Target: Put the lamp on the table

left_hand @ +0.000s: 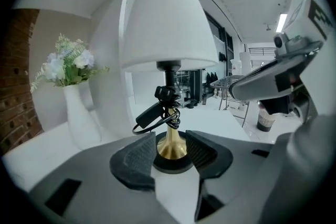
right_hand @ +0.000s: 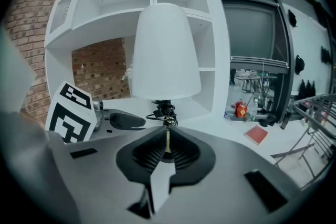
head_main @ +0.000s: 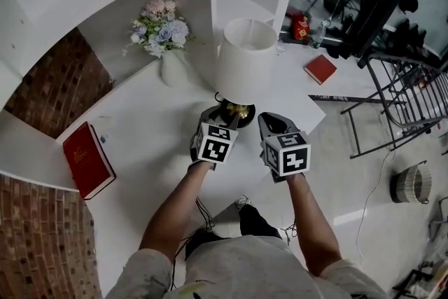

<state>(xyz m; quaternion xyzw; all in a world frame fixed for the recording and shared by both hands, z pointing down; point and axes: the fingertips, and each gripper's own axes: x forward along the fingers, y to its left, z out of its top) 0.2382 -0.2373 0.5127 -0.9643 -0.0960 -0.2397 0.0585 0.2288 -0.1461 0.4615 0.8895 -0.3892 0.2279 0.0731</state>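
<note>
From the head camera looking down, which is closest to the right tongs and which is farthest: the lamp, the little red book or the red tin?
1. The lamp, just ahead and left of the right tongs.
2. The little red book, farther off to the right.
3. The red tin, farthest, at the back beyond the book.

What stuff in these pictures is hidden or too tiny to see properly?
- Head view: the lamp's base is partly hidden under its shade and behind the left gripper.
- Head view: the red book's cover print is too small to read.
- Right gripper view: the lamp's base is blocked by the right gripper, whose jaws are together.
- Left gripper view: the vase's bottom is hidden behind that gripper's body.
</note>
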